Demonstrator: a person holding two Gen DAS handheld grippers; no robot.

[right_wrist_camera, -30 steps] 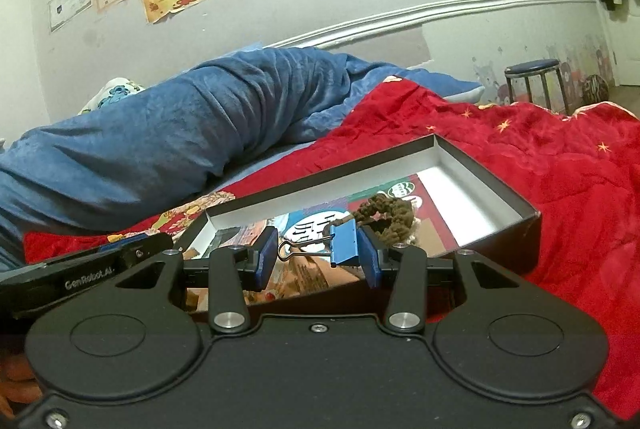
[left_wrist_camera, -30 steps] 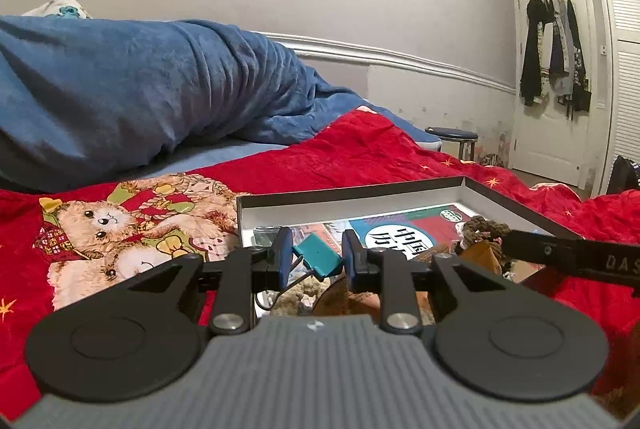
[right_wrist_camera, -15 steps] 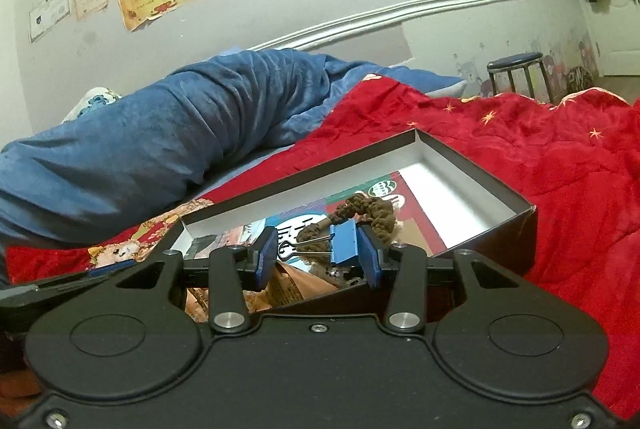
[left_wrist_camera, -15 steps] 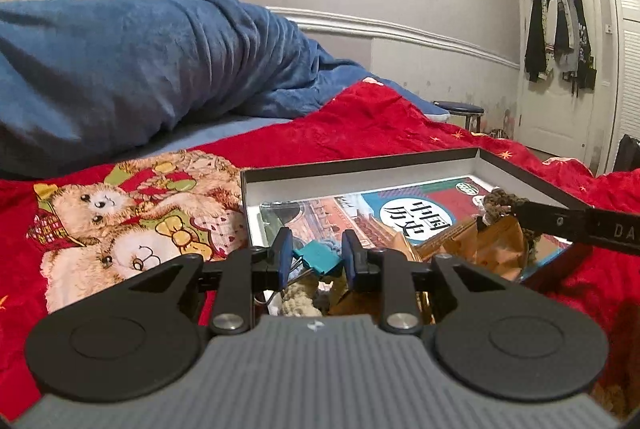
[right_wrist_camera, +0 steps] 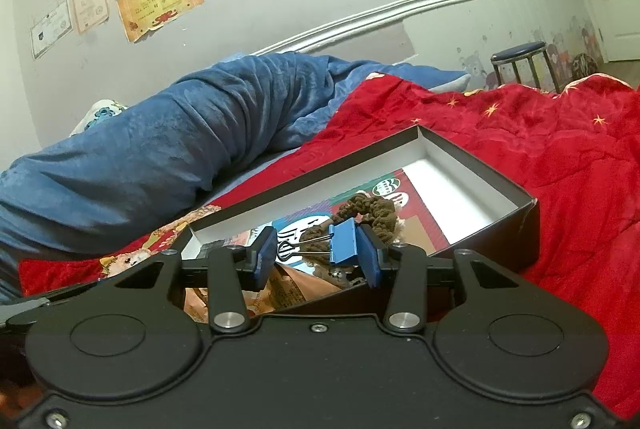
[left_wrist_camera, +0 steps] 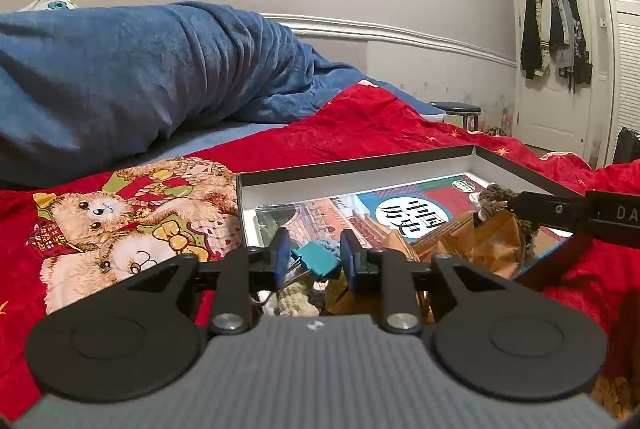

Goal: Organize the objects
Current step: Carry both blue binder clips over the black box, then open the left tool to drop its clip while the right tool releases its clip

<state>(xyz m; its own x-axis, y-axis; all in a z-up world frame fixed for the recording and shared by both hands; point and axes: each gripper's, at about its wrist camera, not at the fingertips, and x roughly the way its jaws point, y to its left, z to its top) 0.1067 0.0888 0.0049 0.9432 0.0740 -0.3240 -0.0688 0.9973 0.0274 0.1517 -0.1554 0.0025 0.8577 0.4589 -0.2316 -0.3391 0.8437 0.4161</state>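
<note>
Wider now, the left gripper (left_wrist_camera: 313, 261) jaws are opening around a teal clip (left_wrist_camera: 319, 259) at lower centre; the right gripper (right_wrist_camera: 316, 255) pinches a blue clip (right_wrist_camera: 343, 241).

We see a teal binder clip (left_wrist_camera: 319, 259) and a blue binder clip (right_wrist_camera: 343, 241) above our black box's (right_wrist_camera: 496, 173) near end.

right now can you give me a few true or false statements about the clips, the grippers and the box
1. The left gripper has a teal binder clip between its fingers. True; its jaws are opening.
2. The right gripper is empty. False; a blue binder clip sits between its fingers.
3. The black box sits on a wooden desk. False; it rests on a red quilt.
4. A book lies inside the box. True.
5. The box has its lid on. False; it is open on top.
</note>
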